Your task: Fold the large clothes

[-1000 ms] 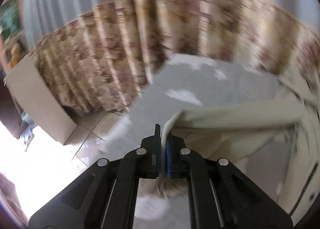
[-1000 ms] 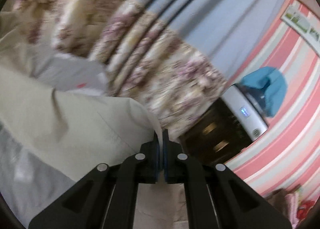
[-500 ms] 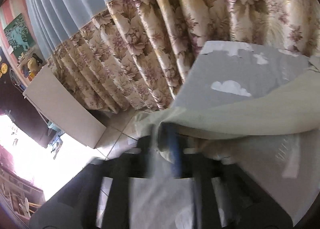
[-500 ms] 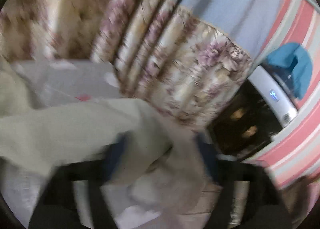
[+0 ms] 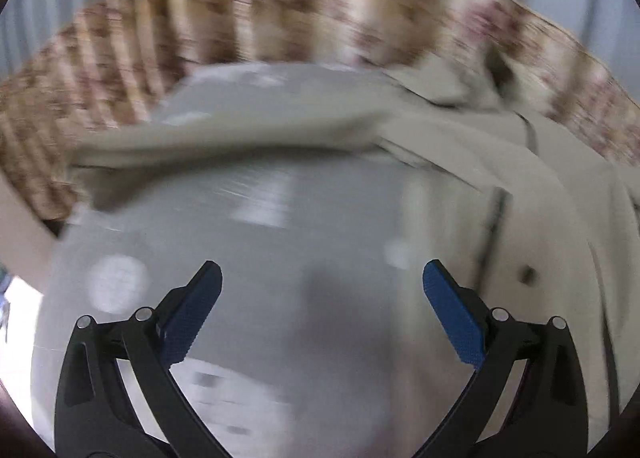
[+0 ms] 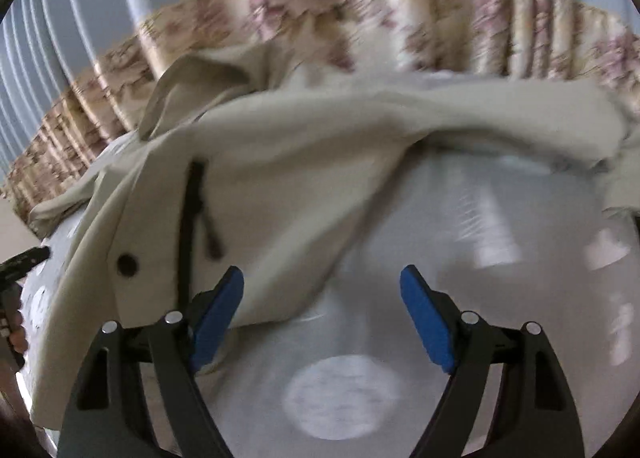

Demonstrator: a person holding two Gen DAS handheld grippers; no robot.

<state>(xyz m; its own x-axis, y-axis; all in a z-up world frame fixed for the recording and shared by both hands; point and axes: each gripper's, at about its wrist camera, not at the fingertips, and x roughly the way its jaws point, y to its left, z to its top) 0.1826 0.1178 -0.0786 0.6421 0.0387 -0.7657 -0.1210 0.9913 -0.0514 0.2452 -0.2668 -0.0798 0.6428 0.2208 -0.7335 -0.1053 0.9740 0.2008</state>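
Motion blur smears the floral curtain and the beige coat; the coat's hem runs past the right-wrist view's bottom-left edge.

Cream-beige jacket with a black zipper and one dark round button, spread on a pale grey table cover dotted with white patches. Behind the table cover, curtain in tan and cream with mauve flowers, plain light blue above. Black gripper fingers with blue pads.
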